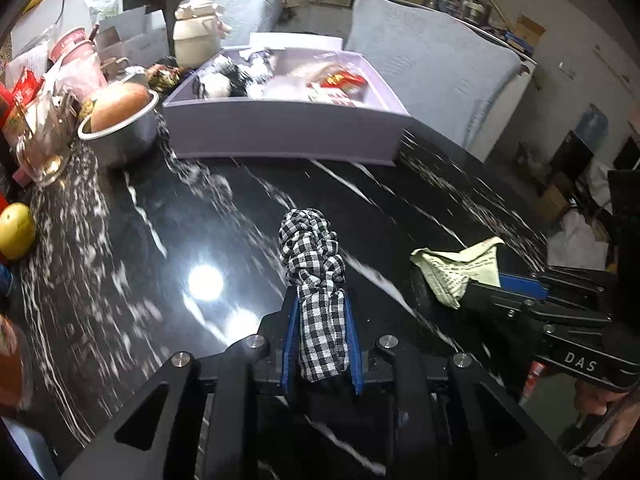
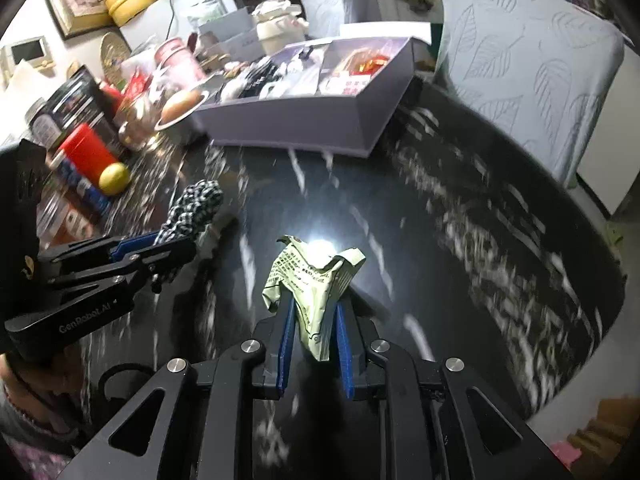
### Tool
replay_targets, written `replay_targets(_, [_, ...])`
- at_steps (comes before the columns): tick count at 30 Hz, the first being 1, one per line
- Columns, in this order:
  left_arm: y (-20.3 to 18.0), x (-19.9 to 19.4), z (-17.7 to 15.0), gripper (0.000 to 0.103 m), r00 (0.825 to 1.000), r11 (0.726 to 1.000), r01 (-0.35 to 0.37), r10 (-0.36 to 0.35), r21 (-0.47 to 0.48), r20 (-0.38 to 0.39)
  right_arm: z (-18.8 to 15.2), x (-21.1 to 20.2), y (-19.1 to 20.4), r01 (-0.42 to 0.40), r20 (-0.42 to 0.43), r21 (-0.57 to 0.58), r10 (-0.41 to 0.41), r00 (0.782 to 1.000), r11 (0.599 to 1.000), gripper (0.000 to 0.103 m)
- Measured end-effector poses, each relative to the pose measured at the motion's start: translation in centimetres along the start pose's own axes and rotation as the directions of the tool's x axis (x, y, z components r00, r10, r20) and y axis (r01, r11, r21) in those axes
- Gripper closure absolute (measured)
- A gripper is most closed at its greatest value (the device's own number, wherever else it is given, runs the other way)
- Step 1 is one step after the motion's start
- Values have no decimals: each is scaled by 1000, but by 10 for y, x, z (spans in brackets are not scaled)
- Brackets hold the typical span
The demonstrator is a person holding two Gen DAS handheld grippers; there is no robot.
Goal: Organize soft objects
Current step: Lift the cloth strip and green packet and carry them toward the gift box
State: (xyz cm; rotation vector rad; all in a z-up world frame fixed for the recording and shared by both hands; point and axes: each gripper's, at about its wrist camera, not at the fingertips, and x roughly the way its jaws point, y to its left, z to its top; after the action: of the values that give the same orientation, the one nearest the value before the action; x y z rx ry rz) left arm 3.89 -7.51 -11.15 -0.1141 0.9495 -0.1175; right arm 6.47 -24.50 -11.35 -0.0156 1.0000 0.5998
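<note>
checkered cloth (image 1: pixel 316 280) pinched in left gripper (image 1: pixel 320 300) — pale packet (image 2: pixel 316 284) in right gripper (image 2: pixel 312 320).

A metal pot (image 1: pixel 120 128) holding a brown bun (image 1: pixel 120 102) stands near the black marble table's (image 1: pixel 160 240) far left edge, a yellow fruit (image 1: pixel 16 230) further along it.

Left tongs (image 1: pixel 322 320) are clamped on a black-and-white checked cloth (image 1: pixel 314 256), its knotted end sticking out above the black marbled worktop (image 1: pixel 140 240). Off to the right, the right tongs (image 1: pixel 492 284) pinch a pale green printed packet (image 1: pixel 460 268). Far ahead sits a lilac box (image 1: pixel 280 132) with soft things inside. At left, a metal pot (image 1: pixel 124 128) and a yellow fruit (image 1: pixel 16 230).
</note>
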Motion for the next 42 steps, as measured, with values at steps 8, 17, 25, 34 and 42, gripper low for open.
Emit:
replay_targets(8, [-5,-3,-22,82,1000,1000,11,-12,-7,-27,-18,-10,3,20,23,22,-20,1000,1000,40])
replay_targets(17, [-2,-3,-26,82,1000,1000,-26,26,-6,-8,-10,3,22,33,45,44,-35,998,999,29])
replay_targets(25, [-4,-2,-26,82,999,999,-35,35,4,7,-11,13,39,175,80,-53,-171,982,983,45])
replay_targets(34, [-7,-2,-30,82,998,999,-37,35,28,52,-17,9,36,213,118,-64,-204,972,975,68])
replay_targets(42, [-10,-14,-34,83,998,1000,-2,2,-4,60,-27,-3,28,116,114,-7,-115,987,993,68])
